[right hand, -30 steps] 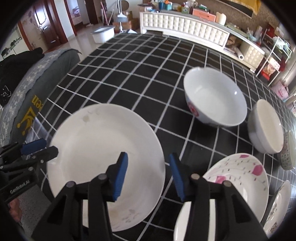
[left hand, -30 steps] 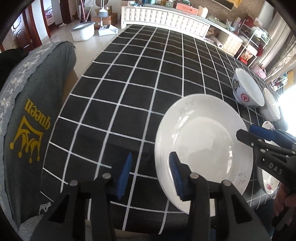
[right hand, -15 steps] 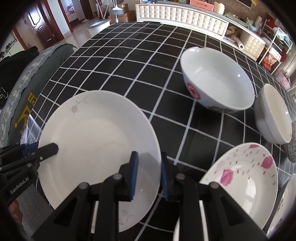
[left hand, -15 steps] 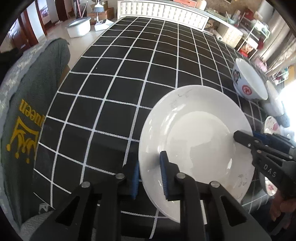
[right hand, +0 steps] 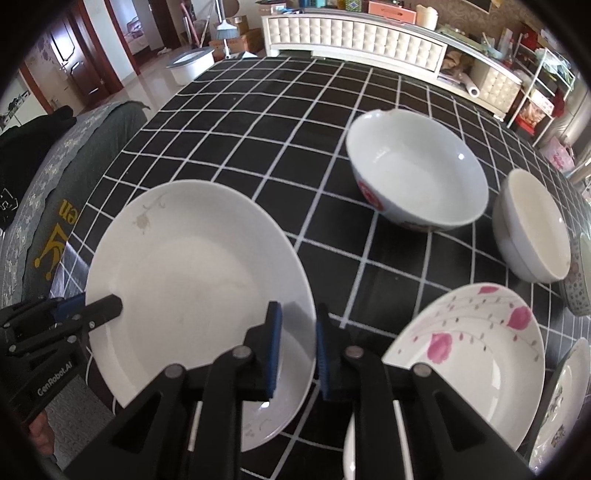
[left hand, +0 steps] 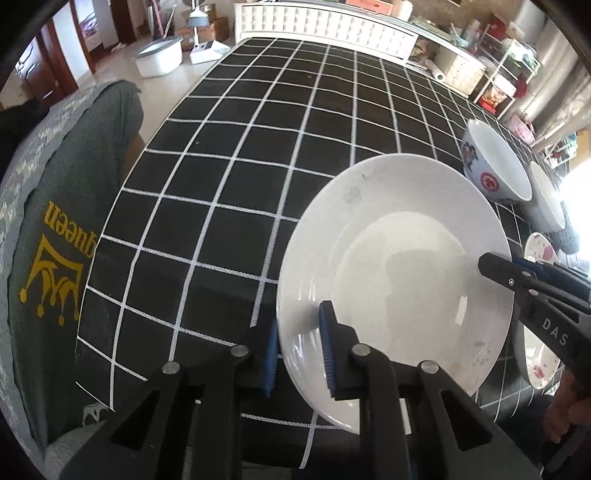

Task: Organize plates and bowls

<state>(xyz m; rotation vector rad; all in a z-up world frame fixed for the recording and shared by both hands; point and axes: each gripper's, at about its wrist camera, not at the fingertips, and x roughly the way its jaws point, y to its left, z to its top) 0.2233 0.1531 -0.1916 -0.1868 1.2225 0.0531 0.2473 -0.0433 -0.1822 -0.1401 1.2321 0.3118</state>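
Observation:
A large white plate (left hand: pixel 399 266) is held between both grippers, lifted off the black checked tablecloth (left hand: pixel 240 166). My left gripper (left hand: pixel 299 350) is shut on its left rim. My right gripper (right hand: pixel 297 350) is shut on its right rim; the plate (right hand: pixel 192 277) fills the left of that view. The right gripper shows in the left wrist view (left hand: pixel 535 288), and the left gripper shows in the right wrist view (right hand: pixel 74 314). A large white bowl with a red mark (right hand: pixel 417 177) and a smaller white bowl (right hand: pixel 532 229) stand beyond. A pink-flowered plate (right hand: pixel 476 343) lies at the right.
A grey chair cover with a gold crown print (left hand: pixel 55 240) stands at the table's left edge. More patterned dishes (right hand: pixel 565 398) sit at the far right edge. A white tufted bench (right hand: pixel 354 33) and shelves stand beyond the table.
Both grippers closed onto opposite rims of the white plate, and the plate has since risen and tilted off the cloth.

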